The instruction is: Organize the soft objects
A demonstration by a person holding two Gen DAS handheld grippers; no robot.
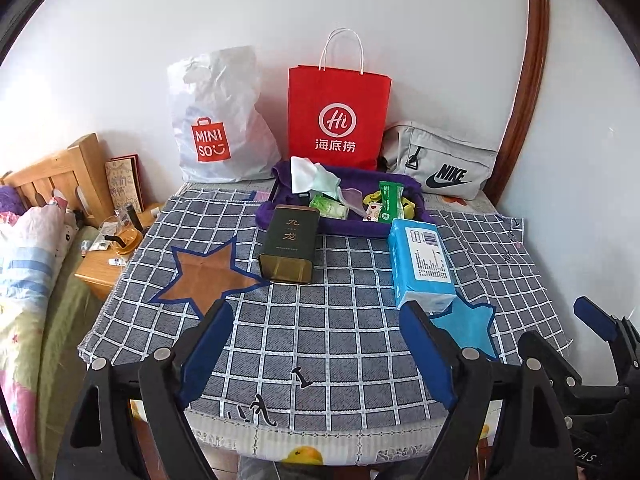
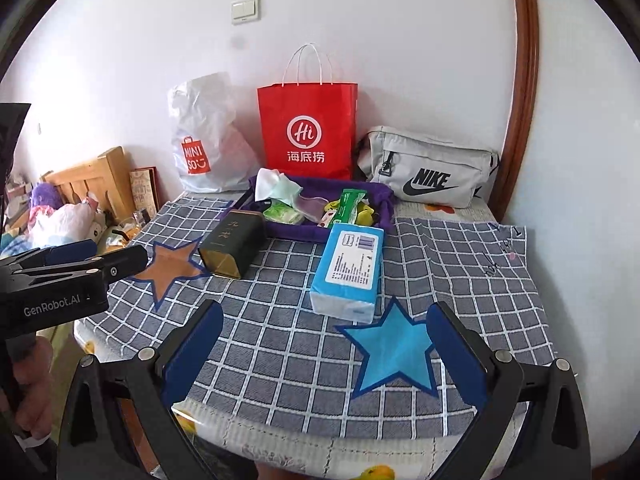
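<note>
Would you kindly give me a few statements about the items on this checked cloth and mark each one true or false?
1. The dark green tin lies beside the brown star. True.
2. The blue tissue pack sits inside the purple tray. False: it lies on the cloth in front of the tray.
3. The red paper bag stands between the white plastic bag and the grey pouch. True.
4. The right gripper holds the tissue pack. False: it is open and empty.

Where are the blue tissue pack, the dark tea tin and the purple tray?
blue tissue pack (image 2: 347, 270), right wrist view, on its white label.
dark tea tin (image 1: 289, 242), left wrist view, on its top face below the gold characters.
purple tray (image 1: 348, 227), left wrist view, on its near rim.
</note>
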